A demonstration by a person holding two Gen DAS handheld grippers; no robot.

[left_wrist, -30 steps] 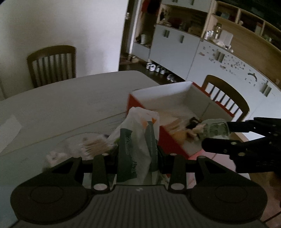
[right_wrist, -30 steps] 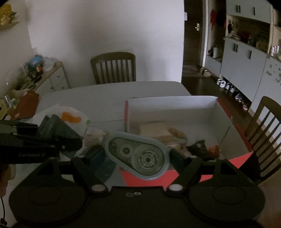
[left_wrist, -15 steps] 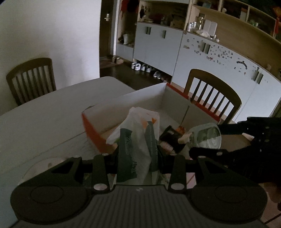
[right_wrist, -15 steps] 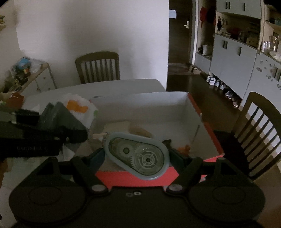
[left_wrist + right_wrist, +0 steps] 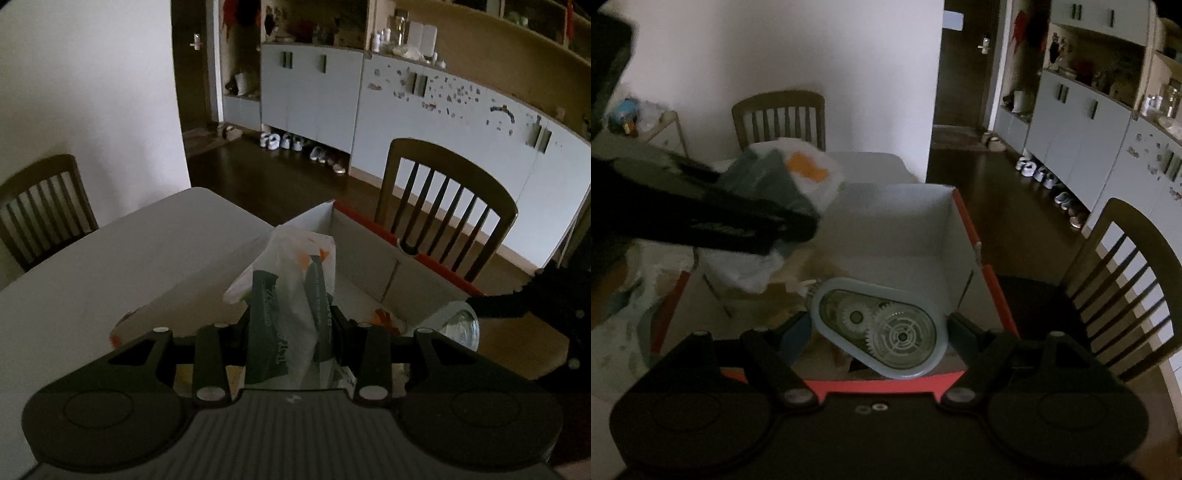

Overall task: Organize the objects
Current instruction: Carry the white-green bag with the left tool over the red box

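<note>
My left gripper [image 5: 291,314] is shut on a white plastic bag [image 5: 295,266] with orange and green print and holds it over the open red-and-white box [image 5: 369,236]. The bag [image 5: 798,173] also shows at the left of the right wrist view. My right gripper [image 5: 877,325] is shut on a pale blue correction tape dispenser [image 5: 882,328] with clear gears, held above the near side of the box [image 5: 905,218]. The dispenser [image 5: 458,325] shows at the right in the left wrist view. Small items lie on the box floor, mostly hidden.
The box sits on a white table [image 5: 129,258]. Wooden chairs stand at the far side [image 5: 779,118] and at the right [image 5: 1126,277]. Grey cabinets [image 5: 314,92] with shoes beneath line the far wall. A cluttered sideboard [image 5: 635,122] stands at left.
Both grippers have moved forward and over the box with their loads. The left gripper carried the bag from beside the box to above its inside.
</note>
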